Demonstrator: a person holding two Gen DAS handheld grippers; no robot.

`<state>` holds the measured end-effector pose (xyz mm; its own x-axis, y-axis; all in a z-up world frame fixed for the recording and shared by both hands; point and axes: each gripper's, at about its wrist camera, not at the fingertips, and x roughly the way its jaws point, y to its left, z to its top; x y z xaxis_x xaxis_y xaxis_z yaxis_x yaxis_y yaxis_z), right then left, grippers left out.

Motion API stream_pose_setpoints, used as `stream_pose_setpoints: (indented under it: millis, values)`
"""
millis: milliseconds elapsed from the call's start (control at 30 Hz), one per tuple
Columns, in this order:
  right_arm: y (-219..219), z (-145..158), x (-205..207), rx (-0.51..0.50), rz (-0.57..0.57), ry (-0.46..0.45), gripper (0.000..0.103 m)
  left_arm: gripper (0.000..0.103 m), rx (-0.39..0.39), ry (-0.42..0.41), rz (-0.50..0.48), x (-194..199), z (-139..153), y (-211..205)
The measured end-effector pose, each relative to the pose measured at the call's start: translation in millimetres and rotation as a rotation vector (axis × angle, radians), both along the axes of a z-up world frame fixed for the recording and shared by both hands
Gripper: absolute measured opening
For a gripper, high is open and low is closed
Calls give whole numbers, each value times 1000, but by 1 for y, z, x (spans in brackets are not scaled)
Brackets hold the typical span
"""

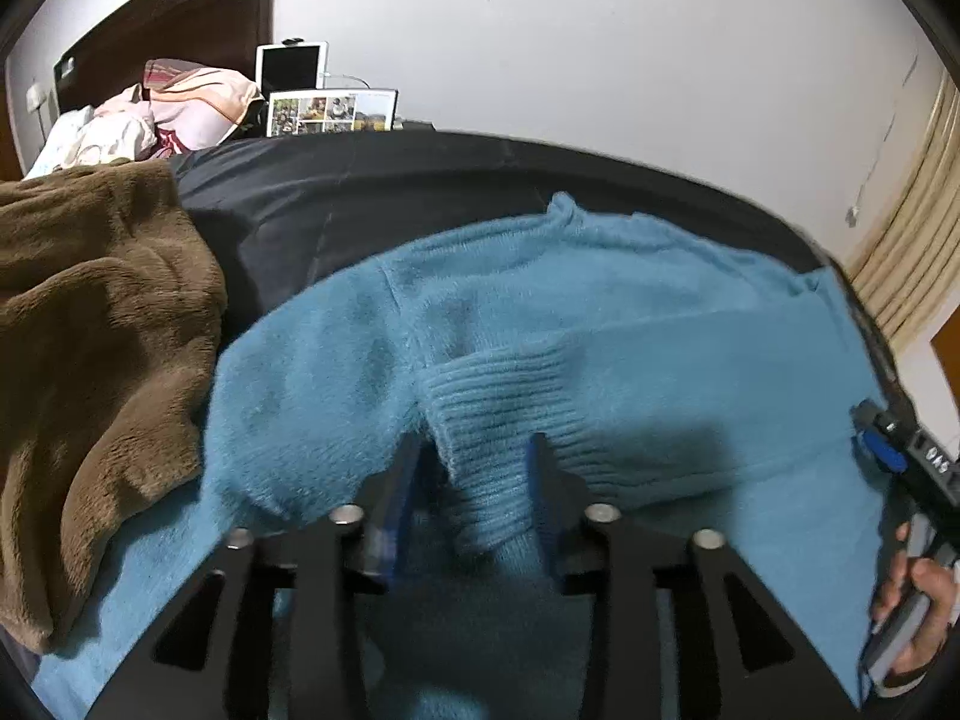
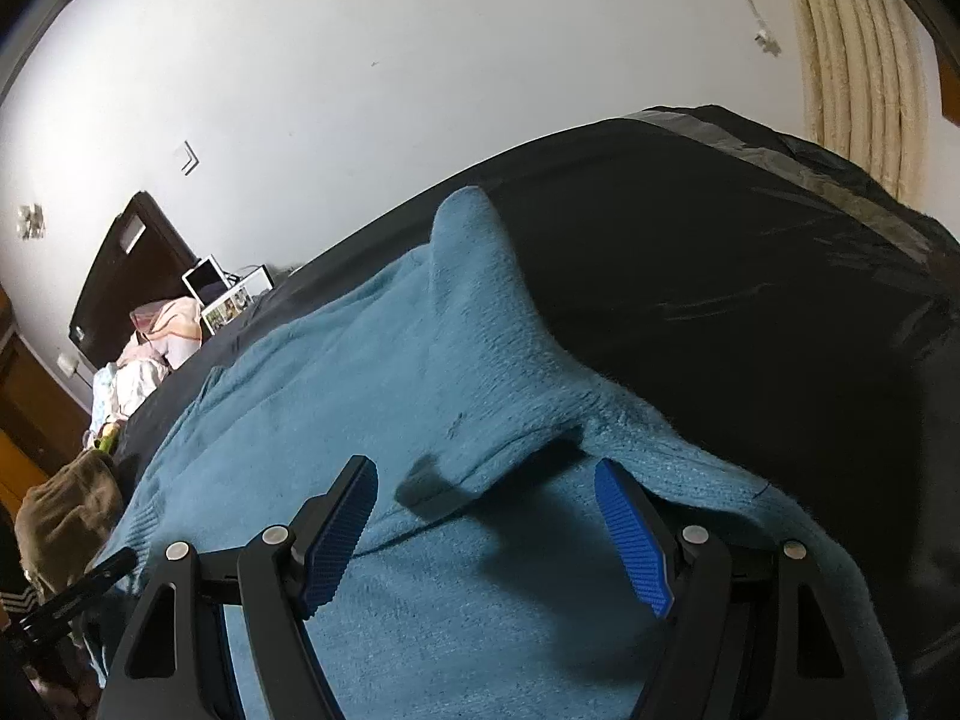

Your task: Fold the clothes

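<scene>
A fuzzy blue sweater (image 1: 600, 300) lies spread on the black bed cover (image 1: 360, 192). One sleeve is folded over the body, and its ribbed cuff (image 1: 504, 408) lies between the fingers of my left gripper (image 1: 475, 441). A dark gap shows beside the left finger, so the pads are not pressing and the gripper is open. My right gripper (image 2: 485, 463) hovers just over the sweater (image 2: 390, 372) with its blue pads (image 2: 342, 534) wide apart, open and holding nothing. A folded edge of the knit (image 2: 480, 468) lies under its tips. In the left wrist view the right gripper (image 1: 900, 450) shows at the right edge, held by a hand (image 1: 918, 600).
A brown fleece blanket (image 1: 90, 360) is bunched at the sweater's left. Pink and white bedding (image 1: 180, 108), a tablet (image 1: 291, 66) and a photo book (image 1: 330, 111) sit by the dark headboard (image 1: 180, 12). A cream curtain (image 2: 858, 60) hangs past the bed's far corner.
</scene>
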<state>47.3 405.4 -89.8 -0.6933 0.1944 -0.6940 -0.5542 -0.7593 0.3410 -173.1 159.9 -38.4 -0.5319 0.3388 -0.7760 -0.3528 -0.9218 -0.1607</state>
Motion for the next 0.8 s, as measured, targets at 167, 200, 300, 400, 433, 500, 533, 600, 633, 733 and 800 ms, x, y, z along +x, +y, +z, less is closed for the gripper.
stream_pose_setpoints:
  millis: [167, 200, 300, 400, 433, 500, 533, 600, 633, 733, 800]
  values:
    - [8, 2, 8, 15, -65, 0, 77, 67, 20, 23, 28, 7, 9, -10]
    - [8, 3, 9, 21, -73, 3, 77, 68, 30, 23, 25, 8, 9, -11]
    - [1, 9, 7, 64, -73, -3, 77, 77, 39, 17, 5, 10, 6, -6]
    - [-2, 10, 5, 79, -66, -12, 77, 78, 4, -1, -28, 15, -3, 7]
    - [-1, 10, 5, 72, -64, -10, 77, 78, -3, 0, -34, 17, -4, 10]
    - [-1, 10, 3, 62, -56, -3, 77, 78, 3, 5, -45, 25, -5, 11]
    - [-2, 10, 3, 65, -49, 4, 77, 78, 14, 5, -48, 30, -4, 9]
    - [-6, 13, 3, 78, -26, 25, 77, 78, 36, 9, -45, 41, 0, 3]
    - [-9, 14, 3, 89, -11, 36, 77, 78, 47, 10, -42, 47, 3, -1]
    - [-19, 19, 1, 116, 35, 66, 77, 78, 86, 10, -36, 67, 11, -16]
    - [-22, 20, 0, 118, 54, 81, 77, 79, 106, 1, -32, 81, 14, -29]
